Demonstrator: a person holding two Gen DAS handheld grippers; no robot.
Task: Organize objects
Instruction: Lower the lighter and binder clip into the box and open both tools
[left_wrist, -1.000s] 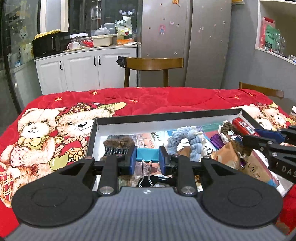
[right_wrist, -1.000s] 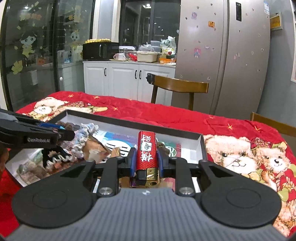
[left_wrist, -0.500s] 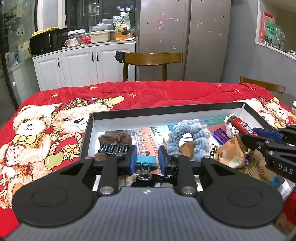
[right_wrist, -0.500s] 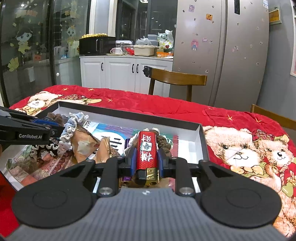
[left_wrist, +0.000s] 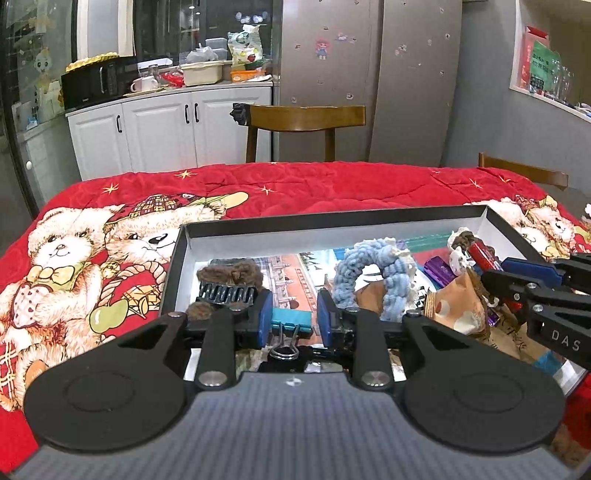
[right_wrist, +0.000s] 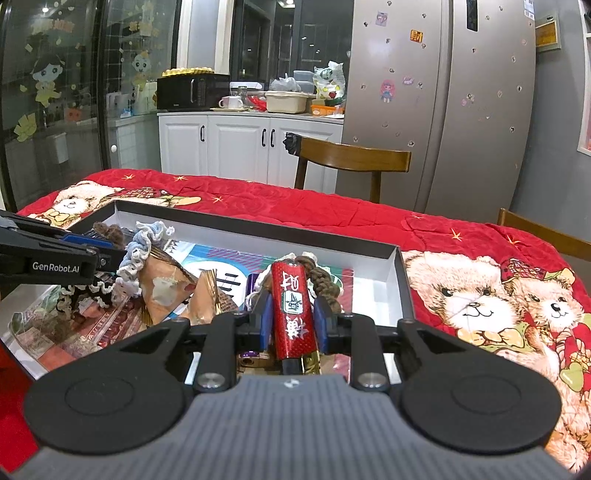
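A shallow dark box (left_wrist: 332, 220) with a white inside sits on the red bear blanket and holds several small items. My left gripper (left_wrist: 291, 314) is over the box's near left part; its jaws stand slightly apart around a teal binder clip (left_wrist: 291, 318), and the clip sits low between them. My right gripper (right_wrist: 293, 317) is shut on a red lighter (right_wrist: 293, 310) over the box's right part (right_wrist: 400, 273). A blue knitted scrunchie (left_wrist: 373, 273), a brown furry hair claw (left_wrist: 229, 280) and a tan snack packet (left_wrist: 458, 302) lie in the box.
The red blanket (left_wrist: 295, 184) covers the table around the box. Wooden chairs (left_wrist: 295, 118) stand at the far side and at the right (left_wrist: 524, 173). White cabinets and a grey fridge are behind. The right gripper crosses the left view's right edge (left_wrist: 546, 295).
The left gripper has lowered the binder clip into the box and its jaws have widened around it. The right gripper has stayed shut on the lighter, moving slightly forward over the box.
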